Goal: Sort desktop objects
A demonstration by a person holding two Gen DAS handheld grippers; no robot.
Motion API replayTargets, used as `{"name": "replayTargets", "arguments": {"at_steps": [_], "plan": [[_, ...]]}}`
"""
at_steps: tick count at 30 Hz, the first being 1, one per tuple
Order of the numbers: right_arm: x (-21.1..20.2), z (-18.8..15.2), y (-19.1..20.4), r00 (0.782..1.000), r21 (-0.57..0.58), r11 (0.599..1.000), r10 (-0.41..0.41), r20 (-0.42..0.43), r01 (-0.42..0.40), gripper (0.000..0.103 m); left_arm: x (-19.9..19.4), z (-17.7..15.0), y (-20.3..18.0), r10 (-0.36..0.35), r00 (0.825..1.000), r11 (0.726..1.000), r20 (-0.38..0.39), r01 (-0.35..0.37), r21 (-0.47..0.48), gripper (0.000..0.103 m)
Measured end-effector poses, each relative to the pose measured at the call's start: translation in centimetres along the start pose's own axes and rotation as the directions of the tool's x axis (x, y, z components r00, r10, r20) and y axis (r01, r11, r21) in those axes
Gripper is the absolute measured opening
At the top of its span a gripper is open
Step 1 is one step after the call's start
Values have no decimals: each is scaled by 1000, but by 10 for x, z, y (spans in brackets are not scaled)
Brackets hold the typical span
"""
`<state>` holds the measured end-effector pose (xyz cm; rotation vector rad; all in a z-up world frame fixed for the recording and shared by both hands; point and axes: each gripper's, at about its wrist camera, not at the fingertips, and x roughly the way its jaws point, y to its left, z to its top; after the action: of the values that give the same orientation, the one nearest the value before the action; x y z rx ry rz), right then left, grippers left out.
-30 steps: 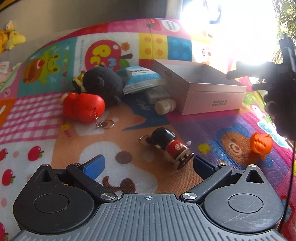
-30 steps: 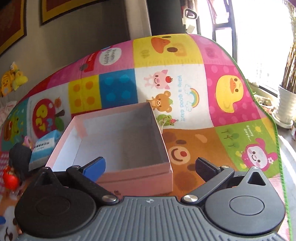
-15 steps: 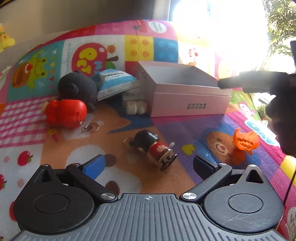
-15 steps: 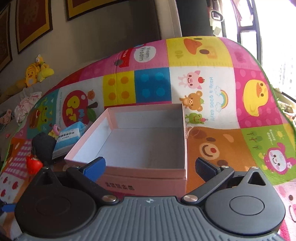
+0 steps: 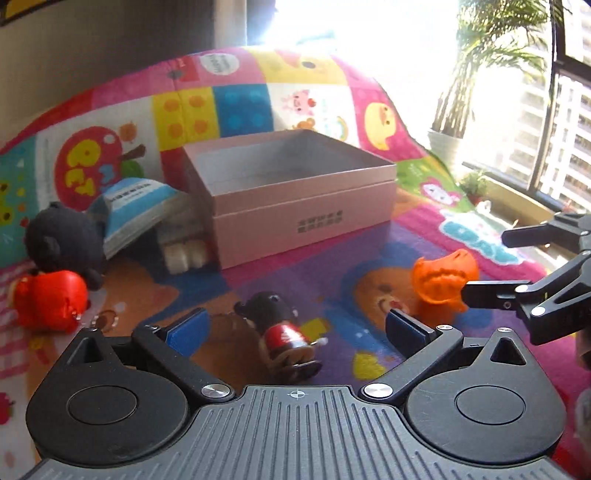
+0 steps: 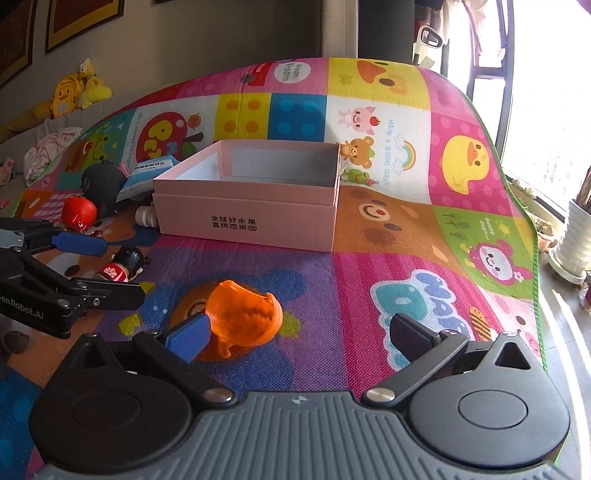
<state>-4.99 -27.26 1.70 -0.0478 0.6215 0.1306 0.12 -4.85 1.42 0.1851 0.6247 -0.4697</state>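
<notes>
Both jaws wide, empty. Left gripper (image 5: pixel 295 328) straddles black-headed red-bodied keychain doll (image 5: pixel 279 328); right gripper (image 6: pixel 299 332) off-centre: blue left pad beside orange plastic pumpkin toy (image 6: pixel 242 319). Risk: closing nudges toy right, grippers collide.

A bright play mat (image 6: pixel 461 110) with animal pictures covers the floor. Strong sun comes through a big window (image 6: pixel 546 74) on the right, by a white plant pot (image 6: pixel 576 240). Gold-framed pictures (image 6: pixel 85 18) hang on the grey wall (image 6: pixel 221 37).

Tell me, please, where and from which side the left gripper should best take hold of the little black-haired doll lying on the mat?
Probably the red body of the doll, taken from above. It lies on its side between the open fingers of the left gripper, head toward the pink box, base toward the camera. Closing across the narrow body avoids the round head and the keyring.
</notes>
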Motion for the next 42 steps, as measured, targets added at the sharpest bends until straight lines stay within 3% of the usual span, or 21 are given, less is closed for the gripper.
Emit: {"name": "replayTargets", "arguments": {"at_steps": [6, 11, 13, 17, 25, 30, 33, 35, 37, 40, 42], "plan": [[13, 0, 15, 999, -13, 1000, 16, -34, -16, 103, -9, -8, 29, 170, 984, 985, -50, -171, 4, 103], [16, -2, 27, 998, -42, 998, 38, -47, -40, 103, -16, -11, 54, 359, 930, 933, -75, -360, 1, 103], [16, -2, 31, 998, -59, 998, 33, -47, -36, 103, -19, -12, 62, 347, 933, 931, -99, -355, -82, 103], [18, -2, 31, 998, -55, 998, 35, -60, -39, 103, -18, -18, 60, 193, 971, 944, -145, -224, -244, 103], [20, -2, 30, 998, -48, 999, 16, -64, -19, 103, -8, -22, 44, 247, 958, 931, -145, -276, -239, 103], [22, 4, 40, 1000, -83, 997, -3, -17, 2, 102, -8, -21, 44, 251, 956, 930, -151, -282, -238, 103], [33, 11, 48, 999, -130, 991, -26, -29, 22, 81, -8, -20, 43, 243, 957, 934, -157, -275, -229, 103], [39, 13, 51, 998, -136, 990, -39, -57, 31, 58, -9, -20, 44, 235, 959, 937, -158, -267, -224, 103], [37, 15, 50, 998, -119, 993, -25, -58, 18, 56, -12, -19, 42, 227, 960, 934, -166, -263, -243, 103], [27, 12, 50, 999, -124, 992, -22, -40, 17, 56, -18, -15, 32, 143, 984, 946, -105, -167, -276, 103], [22, 10, 48, 999, -118, 993, -13, -53, 6, 56, -15, -8, 21, 168, 983, 952, -71, -181, -249, 103]]}}
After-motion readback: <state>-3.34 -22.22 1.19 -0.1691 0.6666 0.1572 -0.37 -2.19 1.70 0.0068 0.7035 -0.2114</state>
